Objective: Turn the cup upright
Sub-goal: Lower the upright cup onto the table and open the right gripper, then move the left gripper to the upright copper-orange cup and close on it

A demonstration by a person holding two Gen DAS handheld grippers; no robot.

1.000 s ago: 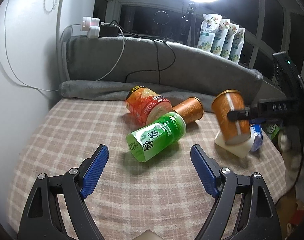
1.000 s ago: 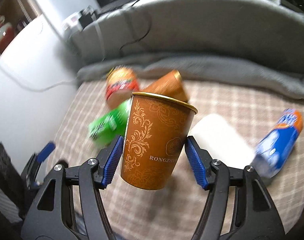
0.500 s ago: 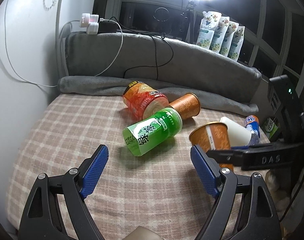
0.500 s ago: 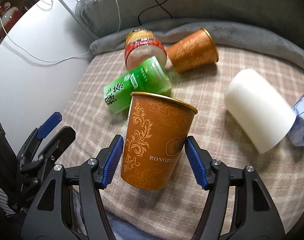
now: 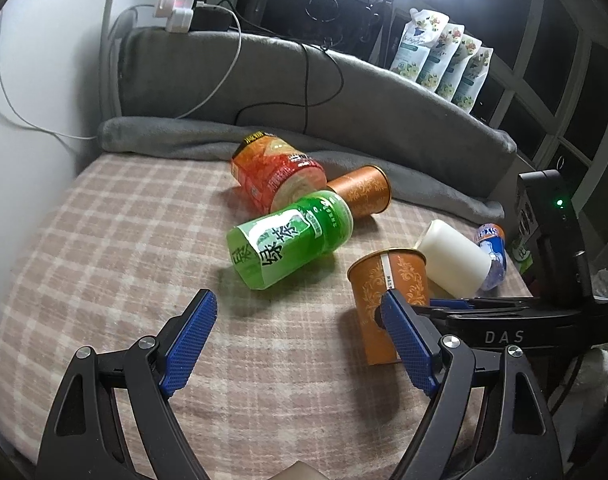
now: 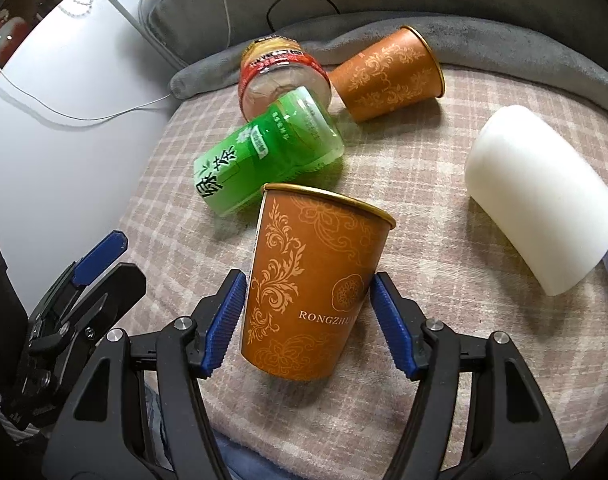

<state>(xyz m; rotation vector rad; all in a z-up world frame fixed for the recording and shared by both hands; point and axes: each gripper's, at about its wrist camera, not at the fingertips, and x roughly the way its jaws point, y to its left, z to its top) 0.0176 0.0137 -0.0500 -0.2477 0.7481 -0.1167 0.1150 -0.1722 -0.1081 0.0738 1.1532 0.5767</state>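
Just in front of the green tea bottle [image 6: 264,160], my right gripper [image 6: 307,312] pinches the orange cup [image 6: 315,280] low on its wall, rim up, base meeting the checked blanket [image 6: 423,184] to stand it, while my left gripper [image 5: 300,340], fingers spread, holds nothing.

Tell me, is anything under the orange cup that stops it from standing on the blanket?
Nothing visible does. The right gripper holds the orange paper cup mouth up, and its base looks to be on bare checked blanket. The green tea bottle and the white cup lie apart from it.
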